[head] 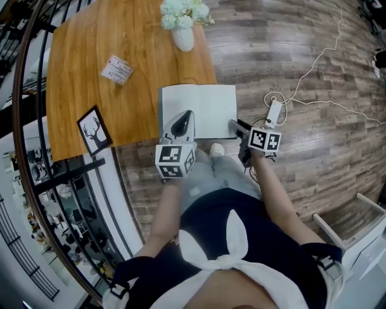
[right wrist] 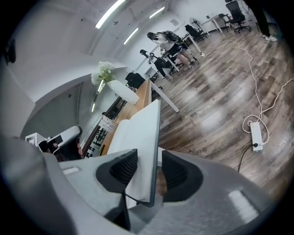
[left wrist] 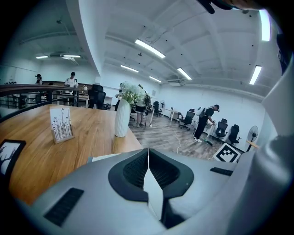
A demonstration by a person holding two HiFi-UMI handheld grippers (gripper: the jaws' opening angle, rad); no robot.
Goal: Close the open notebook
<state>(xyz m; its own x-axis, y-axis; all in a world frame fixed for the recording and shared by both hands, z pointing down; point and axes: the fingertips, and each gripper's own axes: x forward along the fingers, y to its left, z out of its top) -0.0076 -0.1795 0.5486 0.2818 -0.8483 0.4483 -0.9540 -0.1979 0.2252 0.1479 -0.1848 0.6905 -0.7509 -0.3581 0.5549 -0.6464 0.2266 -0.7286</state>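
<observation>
We cannot see the near left corner of the notebook, because the left gripper sits over it. The print on the little card is too small to read (just tiny marks). The flowers are cut off by the top edge.

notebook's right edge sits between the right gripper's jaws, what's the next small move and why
Probably close the right gripper on the notebook. Its right-hand leaf stands between the jaws, but a gap shows beside one pad, so nothing is gripped yet. The notebook lies open on the table, with the left gripper, jaws together, over its left page. A firm hold should come before any lift.
</observation>
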